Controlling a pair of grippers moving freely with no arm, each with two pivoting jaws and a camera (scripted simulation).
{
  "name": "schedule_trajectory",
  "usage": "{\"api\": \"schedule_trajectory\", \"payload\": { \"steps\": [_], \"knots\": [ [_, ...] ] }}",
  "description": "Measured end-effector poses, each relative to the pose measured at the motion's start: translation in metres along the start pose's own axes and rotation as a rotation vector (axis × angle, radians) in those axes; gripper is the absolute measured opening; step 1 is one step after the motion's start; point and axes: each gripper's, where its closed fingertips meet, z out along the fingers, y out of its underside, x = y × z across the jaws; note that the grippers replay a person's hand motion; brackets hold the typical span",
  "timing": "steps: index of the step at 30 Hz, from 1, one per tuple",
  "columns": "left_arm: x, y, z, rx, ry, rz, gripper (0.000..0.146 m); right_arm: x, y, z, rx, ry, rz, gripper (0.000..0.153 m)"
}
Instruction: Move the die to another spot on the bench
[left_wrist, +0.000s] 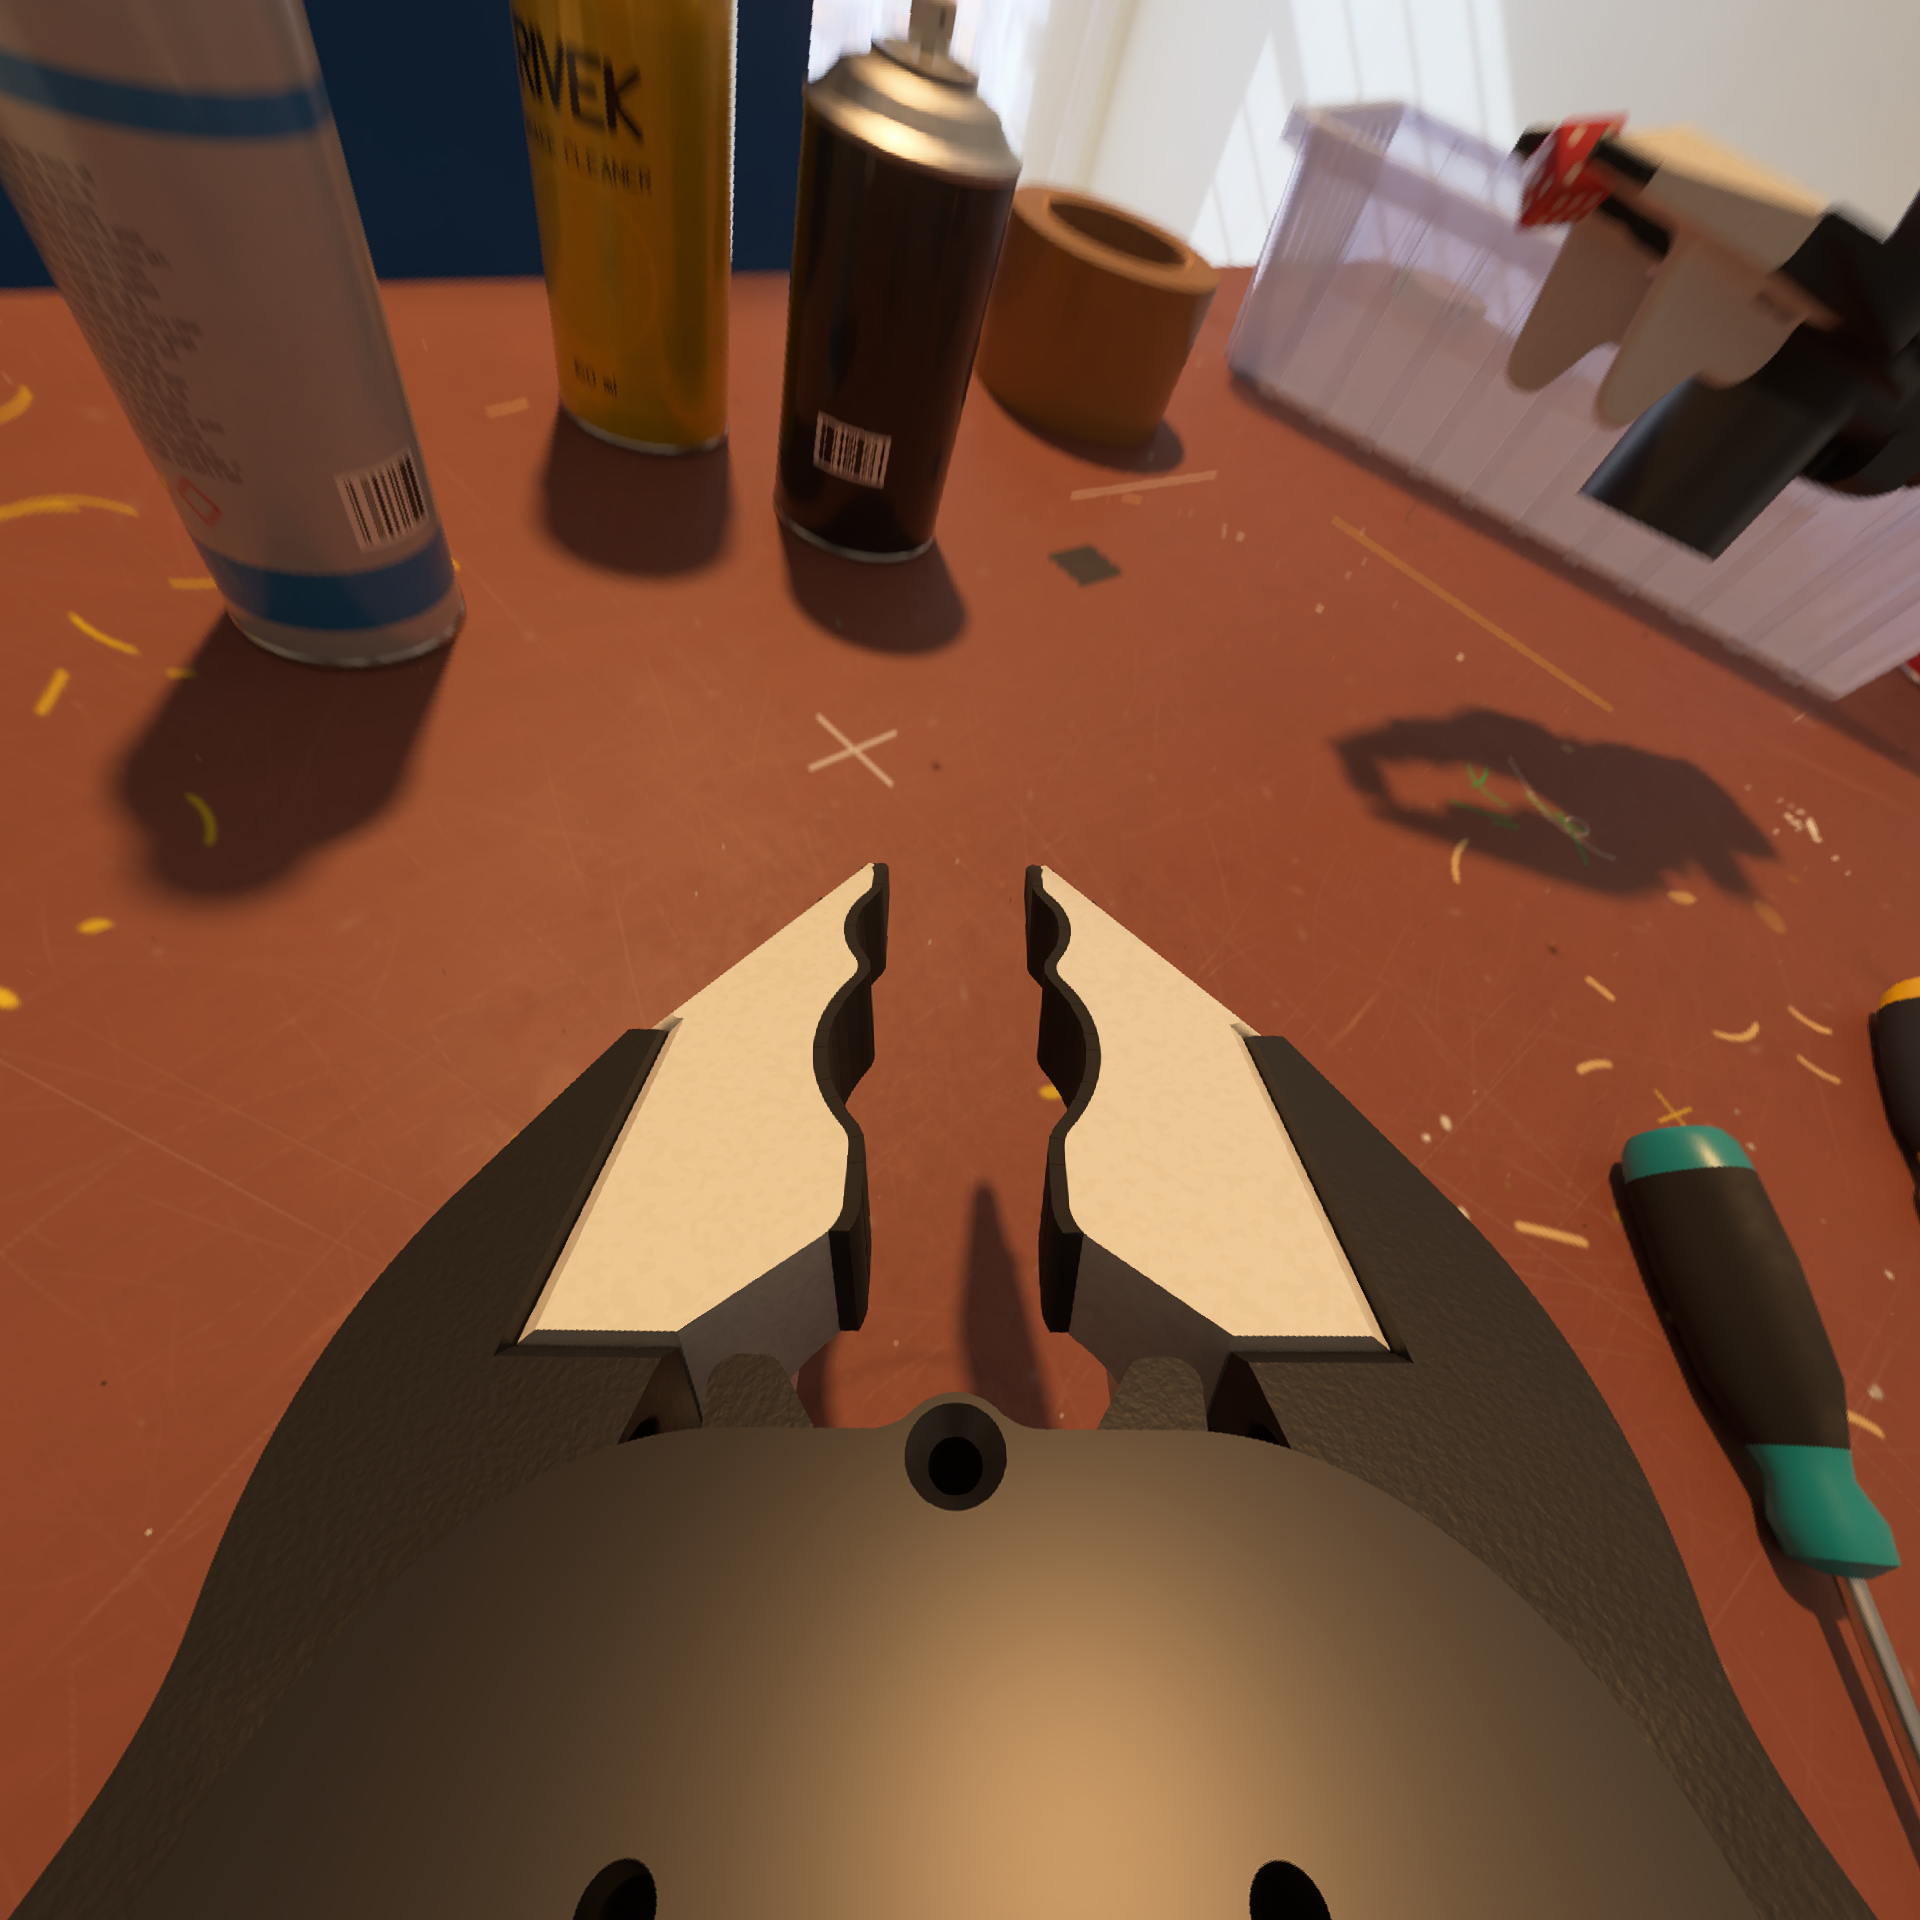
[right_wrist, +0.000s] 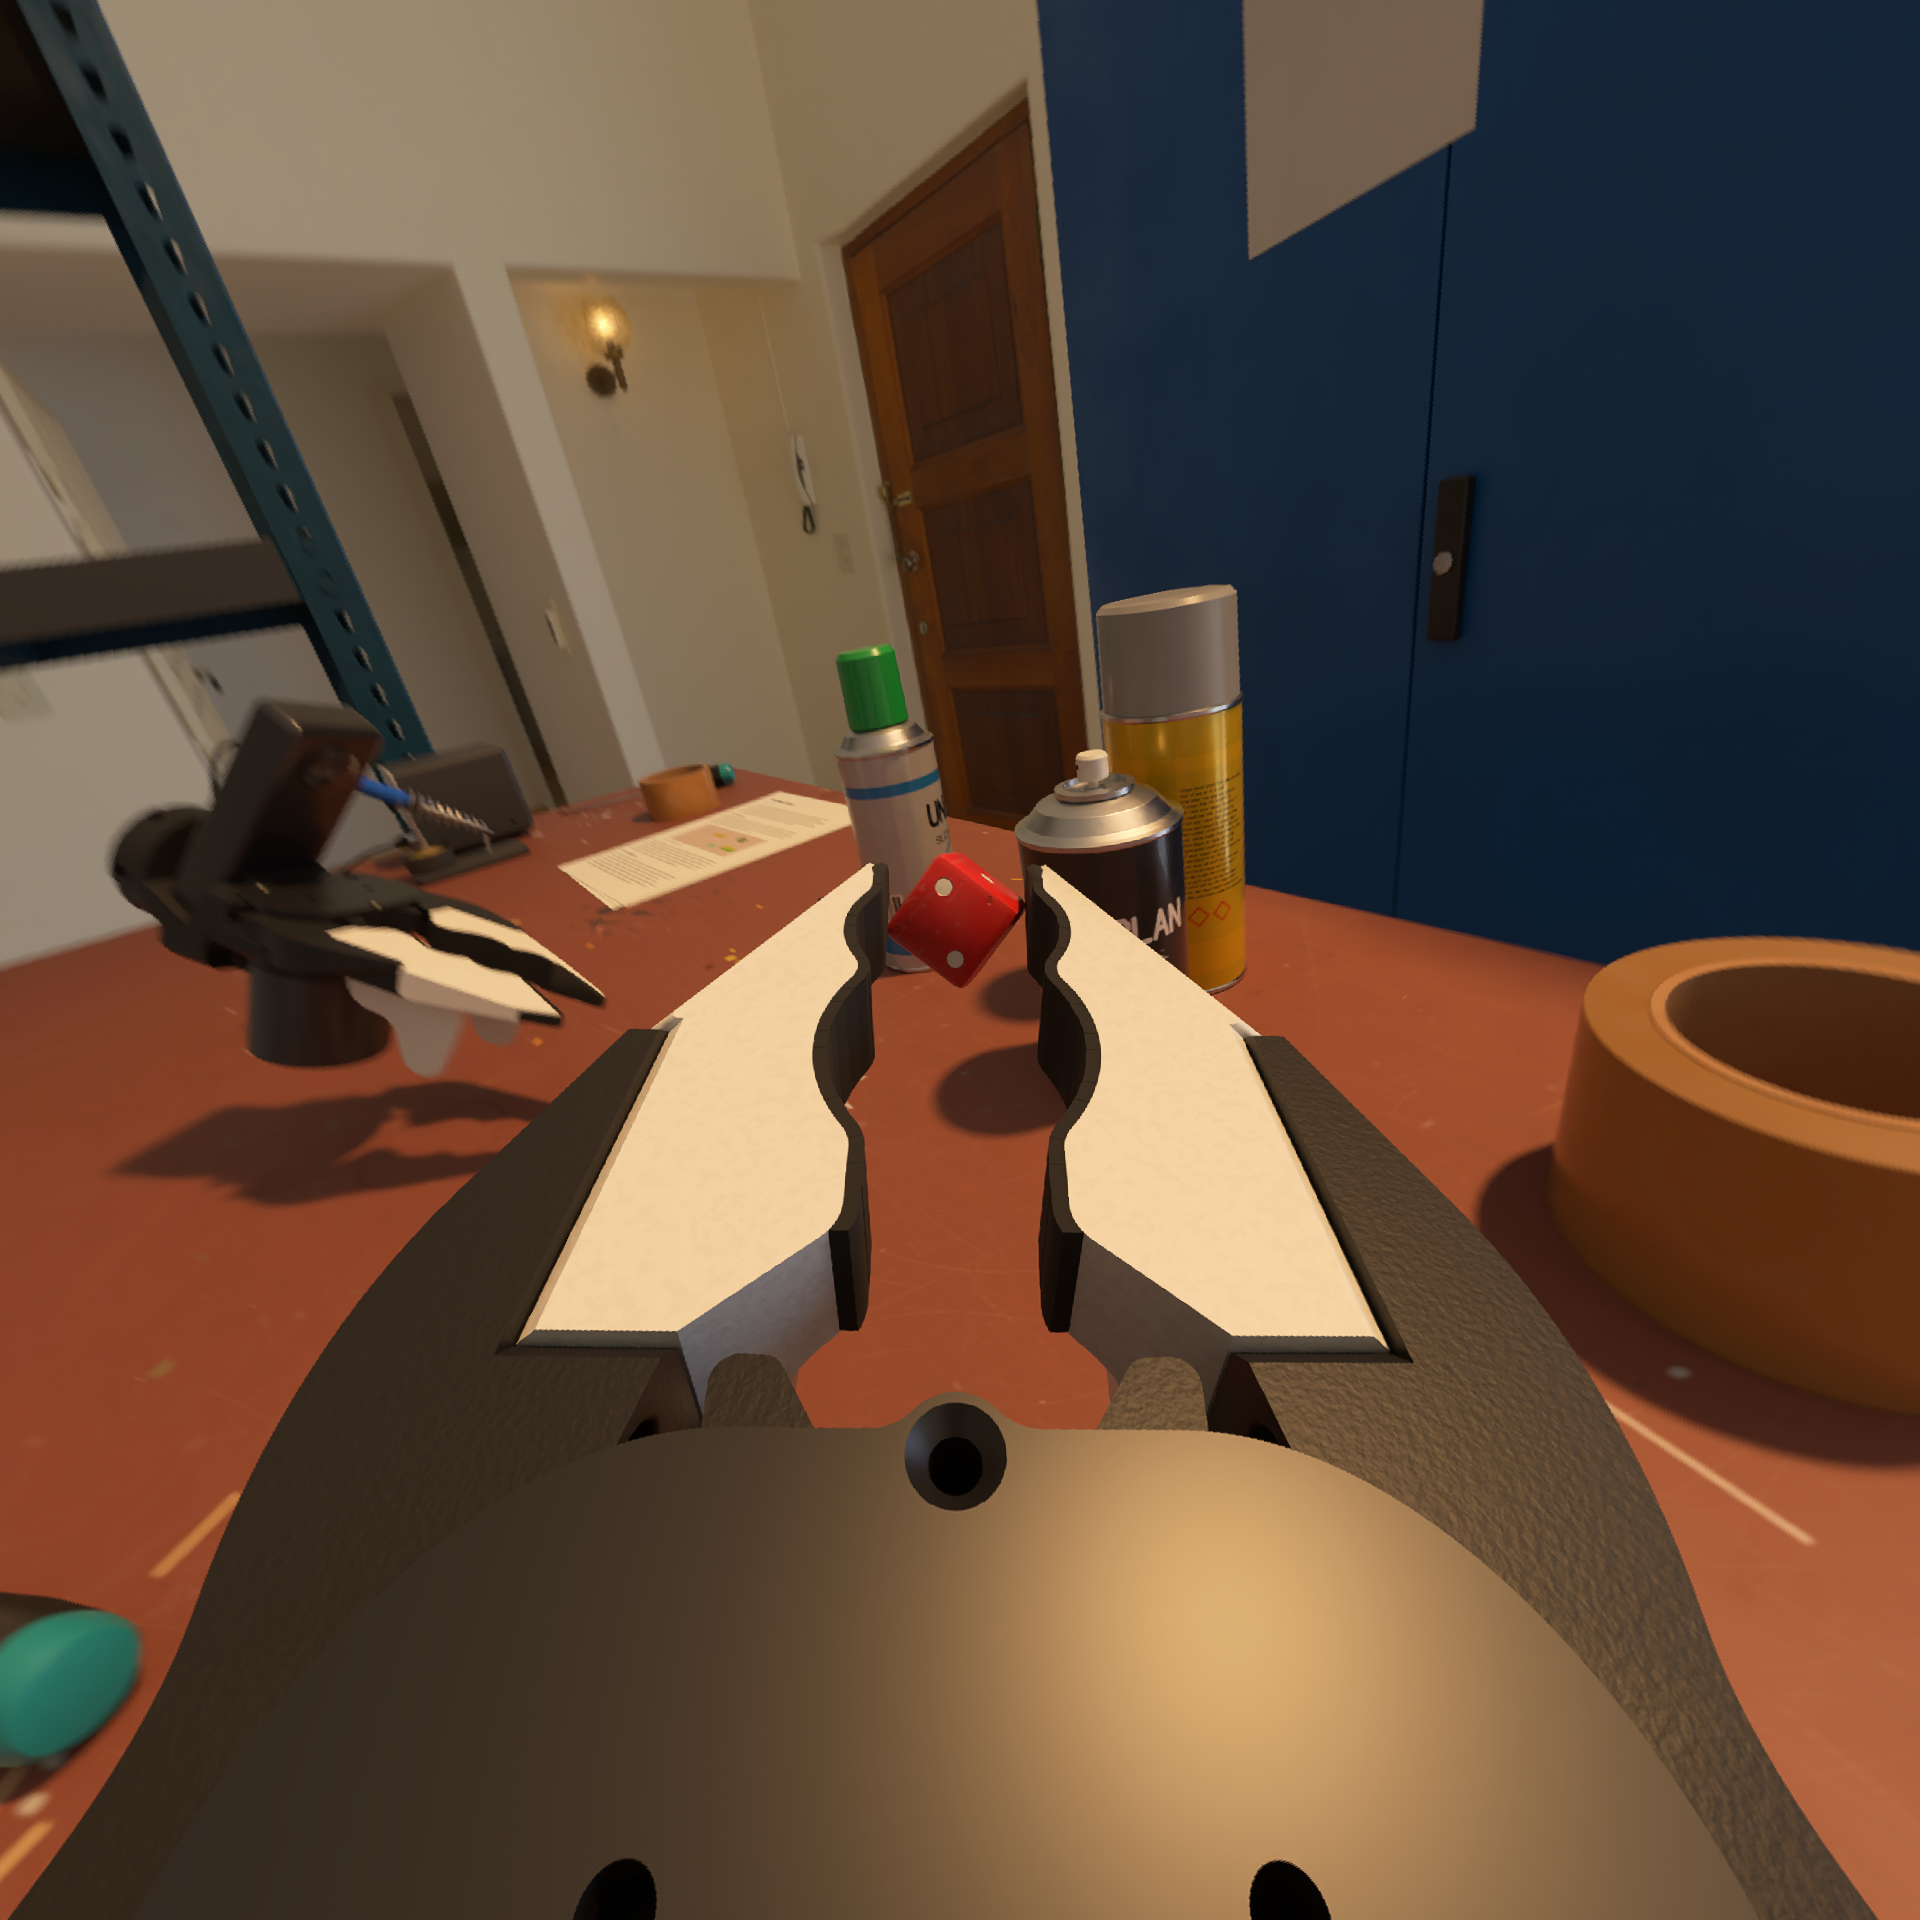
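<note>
The red die (right_wrist: 951, 920) with white pips is pinched, tilted, between the fingertips of my right gripper (right_wrist: 956, 883), which is shut on it. It hangs above the reddish-brown bench (right_wrist: 312, 1299) and casts a shadow below. In the left wrist view the die (left_wrist: 1564, 171) and my right gripper (left_wrist: 1548, 182) show at the upper right, in the air in front of a clear bin. My left gripper (left_wrist: 956, 883) is open and empty, low over the bench (left_wrist: 727, 831), pointing at a chalk cross (left_wrist: 852, 748). It also shows at the left of the right wrist view (right_wrist: 561, 1003).
Three spray cans stand ahead: white-blue (left_wrist: 229, 343), yellow (left_wrist: 634, 229), black (left_wrist: 894, 312). A brown tape ring (left_wrist: 1091, 312) and a clear bin (left_wrist: 1455, 395) are behind right. Screwdrivers (left_wrist: 1756, 1340) lie at right. A paper sheet (right_wrist: 707, 842) and soldering stand (right_wrist: 447, 821) lie far off.
</note>
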Motion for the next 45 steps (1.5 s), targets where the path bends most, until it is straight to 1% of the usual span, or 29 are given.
{"api": "schedule_trajectory", "payload": {
  "steps": [4, 6, 8, 9, 10, 12, 13, 14, 15, 16, 17, 19, 20, 22, 25, 29, 32, 35, 40, 43, 45],
  "knots": [
    [0.010, -0.020, -0.013, 0.118, 0.019, 0.032, 0.026, -0.003, 0.007, 0.004, -0.023, 0.029, -0.156, 0.026],
    [0.018, -0.034, -0.027, 0.193, 0.028, 0.058, 0.026, -0.005, 0.012, 0.005, -0.041, 0.043, -0.236, 0.026],
    [0.025, -0.052, -0.054, 0.280, 0.009, 0.103, 0.028, -0.006, 0.018, 0.005, -0.089, 0.054, -0.319, 0.026],
    [0.023, -0.062, -0.073, 0.323, -0.037, 0.146, 0.028, -0.006, 0.021, 0.005, -0.116, 0.068, -0.350, 0.026],
    [0.013, -0.072, -0.098, 0.369, -0.132, 0.191, 0.029, -0.007, 0.023, 0.005, -0.137, 0.081, -0.374, 0.026],
    [-0.024, -0.087, -0.165, 0.480, -0.433, 0.232, 0.032, -0.010, 0.026, 0.006, -0.166, 0.084, -0.402, 0.026],
    [-0.045, -0.089, -0.203, 0.530, -0.583, 0.239, 0.033, -0.011, 0.026, 0.007, -0.179, 0.085, -0.411, 0.026],
    [-0.066, -0.086, -0.239, 0.556, -0.703, 0.235, 0.034, -0.011, 0.025, 0.008, -0.185, 0.091, -0.417, 0.026],
    [-0.087, -0.078, -0.270, 0.554, -0.804, 0.205, 0.038, -0.012, 0.023, 0.010, -0.186, 0.094, -0.419, 0.026],
    [-0.108, -0.066, -0.298, 0.527, -0.883, 0.149, 0.046, -0.014, 0.021, 0.012, -0.186, 0.093, -0.415, 0.026],
    [-0.125, -0.052, -0.319, 0.496, -0.930, 0.082, 0.054, -0.015, 0.020, 0.014, -0.186, 0.091, -0.406, 0.026],
    [-0.153, -0.025, -0.350, 0.472, -0.976, -0.049, 0.067, -0.018, 0.020, 0.019, -0.196, 0.090, -0.386, 0.026],
    [-0.163, -0.015, -0.360, 0.485, -0.983, -0.099, 0.071, -0.021, 0.020, 0.023, -0.199, 0.089, -0.376, 0.026],
    [-0.182, 0.001, -0.373, 0.540, -0.983, -0.173, 0.073, -0.032, 0.022, 0.033, -0.198, 0.069, -0.348, 0.026],
    [-0.208, 0.021, -0.374, 0.564, -1.003, -0.224, 0.074, -0.061, 0.027, 0.056, -0.184, -0.015, -0.299, 0.026],
    [-0.224, 0.035, -0.360, 0.568, -1.000, -0.204, 0.071, -0.098, 0.039, 0.084, -0.191, -0.121, -0.291, 0.026],
    [-0.232, 0.042, -0.353, 0.542, -1.034, -0.159, 0.066, -0.108, 0.051, 0.099, -0.213, -0.149, -0.292, 0.026],
    [-0.237, 0.042, -0.345, 0.517, -1.031, -0.131, 0.063, -0.110, 0.062, 0.111, -0.225, -0.142, -0.313, 0.026],
    [-0.238, 0.038, -0.340, 0.561, -0.999, -0.121, 0.048, -0.117, 0.071, 0.126, -0.202, -0.142, -0.345, 0.026],
    [-0.234, 0.034, -0.339, 0.607, -0.963, -0.106, 0.029, -0.123, 0.076, 0.133, -0.201, -0.158, -0.371, 0.026],
    [-0.233, 0.033, -0.339, 0.619, -0.955, -0.101, 0.023, -0.127, 0.080, 0.137, -0.205, -0.170, -0.404, 0.026]
  ]
}}
